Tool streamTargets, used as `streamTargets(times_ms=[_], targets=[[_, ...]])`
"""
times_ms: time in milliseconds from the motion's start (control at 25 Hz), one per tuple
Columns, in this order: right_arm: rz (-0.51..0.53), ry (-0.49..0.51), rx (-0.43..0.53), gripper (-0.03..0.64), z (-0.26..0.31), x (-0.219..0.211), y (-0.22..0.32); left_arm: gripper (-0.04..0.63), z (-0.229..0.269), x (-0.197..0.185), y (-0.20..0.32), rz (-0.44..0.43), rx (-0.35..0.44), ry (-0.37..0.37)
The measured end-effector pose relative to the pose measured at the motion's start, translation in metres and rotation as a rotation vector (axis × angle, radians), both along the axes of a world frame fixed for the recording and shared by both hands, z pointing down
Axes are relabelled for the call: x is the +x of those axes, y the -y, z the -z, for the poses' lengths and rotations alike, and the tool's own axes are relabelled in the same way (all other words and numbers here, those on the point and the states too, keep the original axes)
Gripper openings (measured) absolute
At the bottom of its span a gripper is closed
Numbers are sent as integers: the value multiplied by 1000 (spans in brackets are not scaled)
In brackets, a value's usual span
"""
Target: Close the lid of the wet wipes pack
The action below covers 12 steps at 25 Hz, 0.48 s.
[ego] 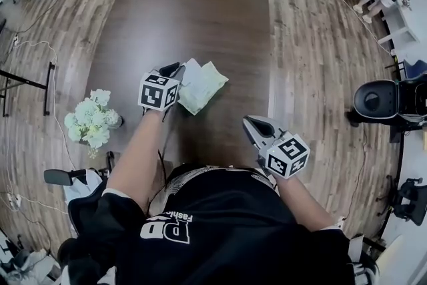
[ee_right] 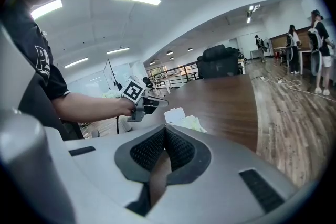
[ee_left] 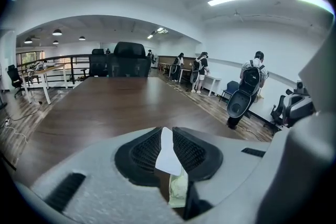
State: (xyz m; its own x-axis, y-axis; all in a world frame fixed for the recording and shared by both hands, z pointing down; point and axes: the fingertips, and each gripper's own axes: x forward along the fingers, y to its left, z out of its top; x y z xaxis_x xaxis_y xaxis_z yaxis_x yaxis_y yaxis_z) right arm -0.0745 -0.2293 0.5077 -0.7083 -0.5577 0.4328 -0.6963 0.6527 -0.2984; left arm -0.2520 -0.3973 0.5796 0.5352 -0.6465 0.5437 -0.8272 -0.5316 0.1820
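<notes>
Lying on the dark wood worktop [ego: 200, 3], the wet wipes pack [ego: 210, 87] is angled near-left to far-right, with its white lid [ego: 191, 72] flipped up just beside the left claw [ego: 175, 67]. That claw is only cracked open, nothing gripped. The right claw [ego: 249, 122] is closed up, empty. Plank floor [ego: 320, 77] and office chairs [ego: 377, 100] are seen around.

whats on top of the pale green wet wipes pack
On the pale green wet wipes pack sits only its white plastic lid, flipped open; the opening beneath it is hidden.
</notes>
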Motion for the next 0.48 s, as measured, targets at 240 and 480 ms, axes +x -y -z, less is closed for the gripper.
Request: streamTargets(times_ms=[240, 480], targets=[[-33, -4, 2, 0, 1, 8, 2, 101, -24, 1, 13, -29, -71, 21], [-57, -5, 0, 0, 1, 15, 2, 120, -37, 10, 18, -63, -132, 3]])
